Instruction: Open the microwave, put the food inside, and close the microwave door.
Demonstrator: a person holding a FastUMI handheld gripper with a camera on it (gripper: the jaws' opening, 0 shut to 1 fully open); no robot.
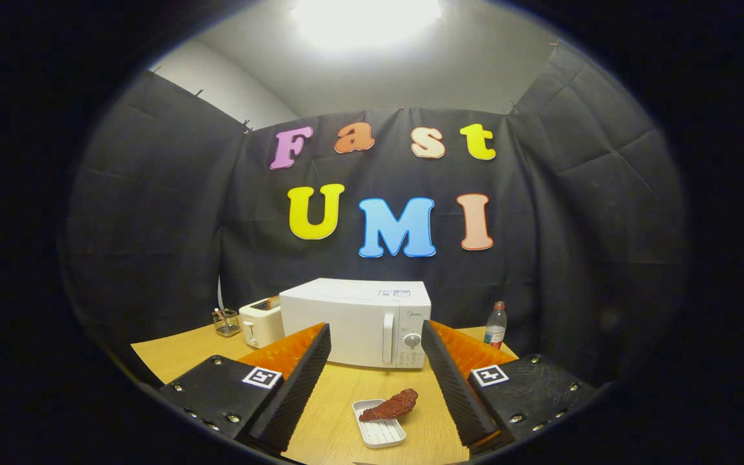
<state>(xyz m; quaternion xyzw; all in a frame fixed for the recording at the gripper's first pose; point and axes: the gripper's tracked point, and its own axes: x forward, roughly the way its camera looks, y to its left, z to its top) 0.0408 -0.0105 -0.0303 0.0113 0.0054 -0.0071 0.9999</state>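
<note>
Between my fingers (304, 368), on the wooden tabletop (172, 355), lies a small white tray (380, 431) with a reddish-brown piece of food (390, 406) resting across its far end, one tip hanging past the rim. My jaws (376, 360) are spread wide and grip nothing; tray and food sit in the gap, touching neither finger. Beyond them stands the white microwave (346, 316), door shut, its upright handle (388, 338) and dial (412, 340) toward the right side of its front. Bare tabletop separates the tray from the microwave. Just beside the microwave on the left stands a white toaster (259, 323), and left of that a small wire holder (226, 321). Off to the microwave's right stands a clear bottle (495, 325) with a red cap, apart from it, near the table's far edge.
</note>
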